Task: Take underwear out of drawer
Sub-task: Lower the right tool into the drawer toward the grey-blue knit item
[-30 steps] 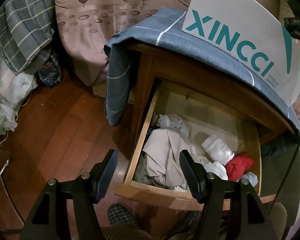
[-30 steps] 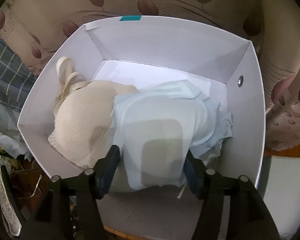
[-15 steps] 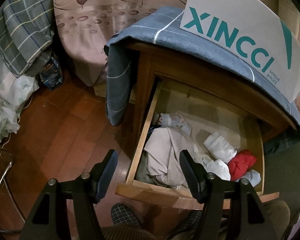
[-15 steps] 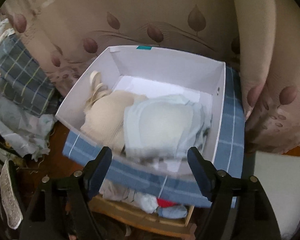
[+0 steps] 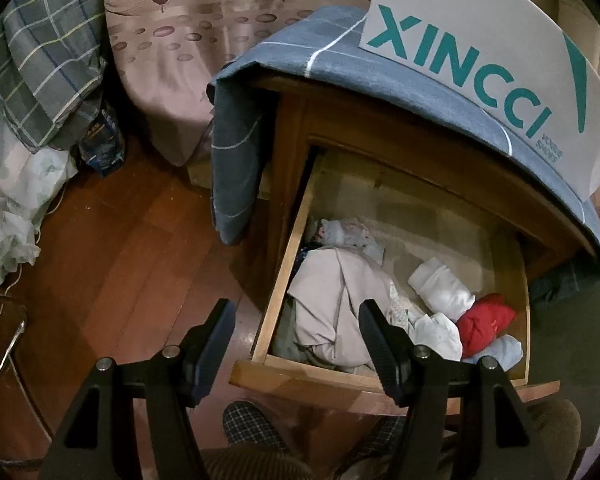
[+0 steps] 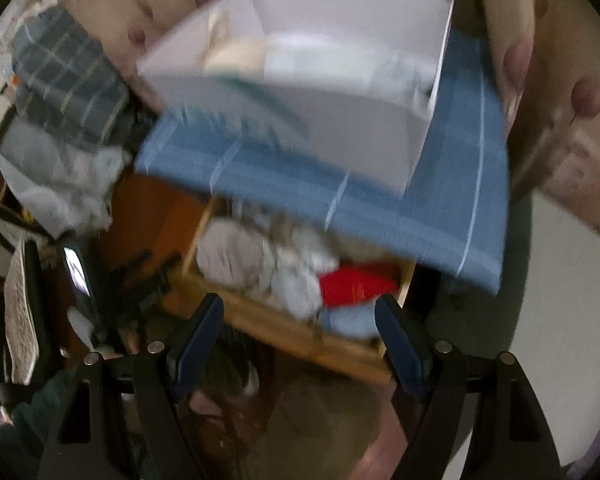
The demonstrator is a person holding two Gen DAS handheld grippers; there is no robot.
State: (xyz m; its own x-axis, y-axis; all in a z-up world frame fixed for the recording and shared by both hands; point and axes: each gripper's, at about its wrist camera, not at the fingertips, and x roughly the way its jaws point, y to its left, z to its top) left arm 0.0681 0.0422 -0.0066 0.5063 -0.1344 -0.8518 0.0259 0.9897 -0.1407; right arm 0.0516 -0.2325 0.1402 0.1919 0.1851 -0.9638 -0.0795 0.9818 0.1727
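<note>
The wooden drawer stands pulled out of the nightstand. In it lie a beige garment, white rolled pieces, a red piece and a pale blue piece. My left gripper hovers open over the drawer's front left corner, holding nothing. The right wrist view is blurred by motion. There my right gripper is open and empty above the drawer and the red piece. The white box on top holds beige underwear and pale blue underwear.
A blue checked cloth drapes over the nightstand and hangs down its left side. The white box sits on it. Bedding lies behind, plaid fabric at left. A person's slipper rests on the wooden floor.
My right gripper let go of the pale blue underwear in the white box, widened its jaws and pulled back from the box to over the drawer. The left gripper stayed put.
</note>
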